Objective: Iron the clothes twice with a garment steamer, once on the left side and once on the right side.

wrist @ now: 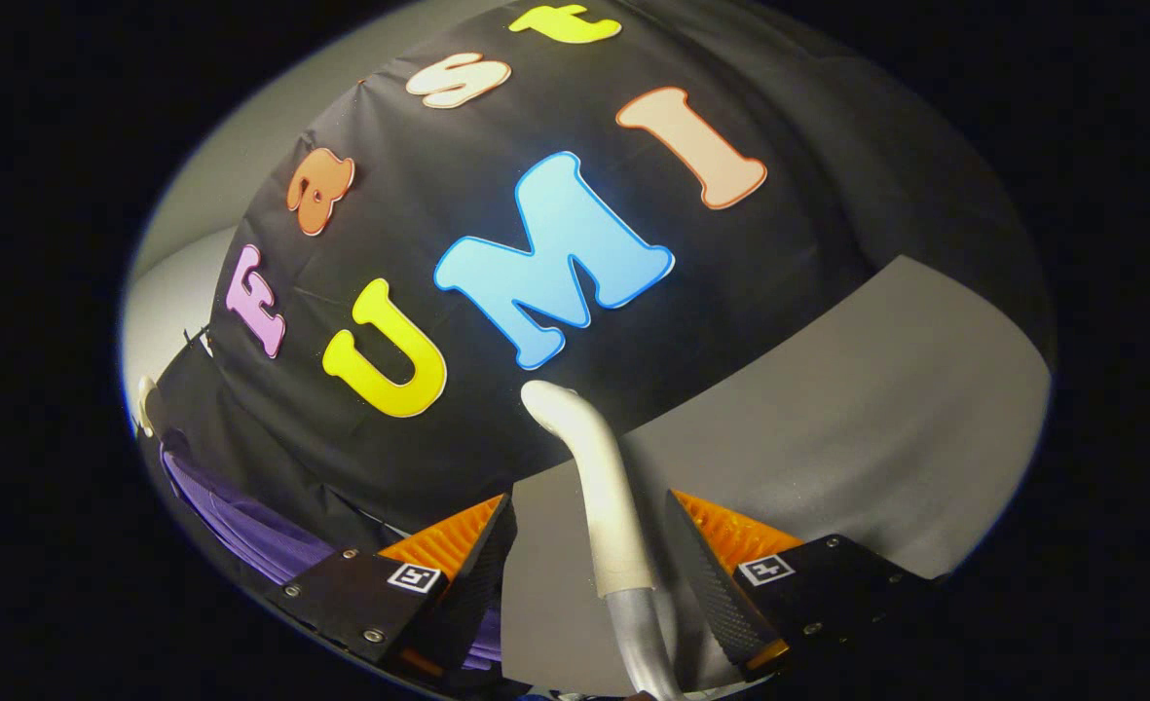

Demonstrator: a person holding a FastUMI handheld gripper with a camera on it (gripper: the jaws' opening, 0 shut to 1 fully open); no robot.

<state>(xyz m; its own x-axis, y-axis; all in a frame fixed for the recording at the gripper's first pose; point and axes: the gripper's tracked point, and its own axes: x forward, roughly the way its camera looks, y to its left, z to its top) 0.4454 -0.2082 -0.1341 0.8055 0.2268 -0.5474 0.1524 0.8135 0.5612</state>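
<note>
Purple cloth waits at seven o'clock while the steamer handle sits between the fingers.

White and silver, the garment steamer (602, 487) handle runs up between the two fingers of the gripper (589, 555), its curved tip pointing toward twelve o'clock. The fingers stand close on either side of it, narrow; whether both actually press it I cannot tell. The clothes (243, 521), a purple garment, hang low at seven o'clock, well off to the side, beyond the left finger. Grey table (857, 419) spreads out at three o'clock. My read: the steamer is carried, no stroke running yet. Next move calls for swinging toward seven o'clock, onto the garment's side.
</note>
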